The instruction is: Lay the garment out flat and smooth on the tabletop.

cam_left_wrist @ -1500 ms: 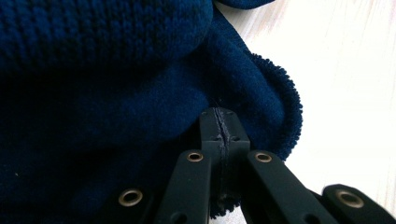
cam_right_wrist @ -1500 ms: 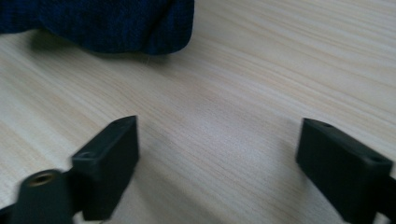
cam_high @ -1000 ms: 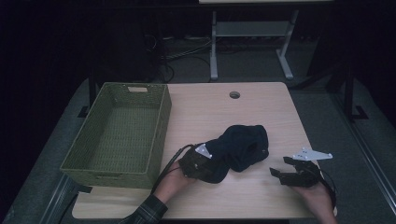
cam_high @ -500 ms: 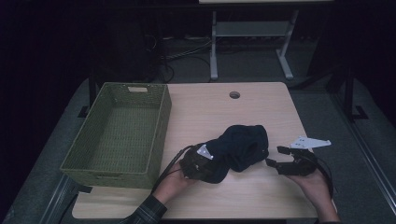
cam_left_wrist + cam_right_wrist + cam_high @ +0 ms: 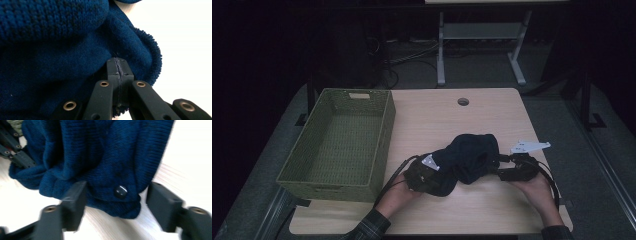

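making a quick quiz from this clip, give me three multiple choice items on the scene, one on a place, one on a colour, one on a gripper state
1. Where does the green woven basket stand on the pale wooden table?
A. left side
B. right side
C. far edge, centre

2. What colour is the knitted garment?
A. red
B. dark blue
C. white

3. How does the left gripper stand?
A. wide open above the basket
B. open beside the garment
C. shut on the garment's edge

Answers:
1 A, the high view shows it left of the garment.
2 B, both gripper views show blue knit.
3 C, the left gripper view shows fabric pinched between closed jaws.
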`<action>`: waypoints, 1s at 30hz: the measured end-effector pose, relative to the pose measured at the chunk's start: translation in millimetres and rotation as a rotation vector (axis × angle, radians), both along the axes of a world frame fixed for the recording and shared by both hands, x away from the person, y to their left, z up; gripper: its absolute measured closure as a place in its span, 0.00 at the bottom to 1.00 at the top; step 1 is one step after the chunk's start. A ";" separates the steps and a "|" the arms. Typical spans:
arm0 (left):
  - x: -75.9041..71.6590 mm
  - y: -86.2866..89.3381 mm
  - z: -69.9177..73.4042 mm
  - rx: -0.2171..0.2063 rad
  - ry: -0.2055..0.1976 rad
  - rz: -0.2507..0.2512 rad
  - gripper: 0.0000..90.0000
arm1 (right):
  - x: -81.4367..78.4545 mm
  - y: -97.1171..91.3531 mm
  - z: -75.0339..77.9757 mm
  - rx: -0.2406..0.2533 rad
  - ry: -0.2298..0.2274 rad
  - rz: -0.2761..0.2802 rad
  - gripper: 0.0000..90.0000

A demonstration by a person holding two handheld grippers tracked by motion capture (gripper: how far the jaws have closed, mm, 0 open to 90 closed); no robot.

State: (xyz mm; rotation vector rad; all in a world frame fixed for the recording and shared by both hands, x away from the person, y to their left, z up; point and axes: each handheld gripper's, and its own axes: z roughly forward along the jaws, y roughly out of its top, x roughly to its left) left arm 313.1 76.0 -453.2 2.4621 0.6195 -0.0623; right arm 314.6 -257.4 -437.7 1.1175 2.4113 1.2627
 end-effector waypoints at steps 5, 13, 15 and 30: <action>-1.9 -1.0 0.4 0.006 -0.011 0.004 1.00 | 1.5 2.4 1.0 0.010 -0.012 0.004 0.72; -2.2 -1.0 0.1 0.003 -0.010 0.011 1.00 | 2.2 8.8 10.6 -0.006 -0.015 -0.001 0.75; -1.4 0.3 0.1 0.006 -0.012 -0.002 1.00 | 4.3 11.5 15.8 -0.005 -0.019 -0.004 0.75; 1.8 2.8 -1.5 -0.022 0.009 0.001 1.00 | 36.0 30.6 53.5 -0.063 -0.048 -0.041 0.76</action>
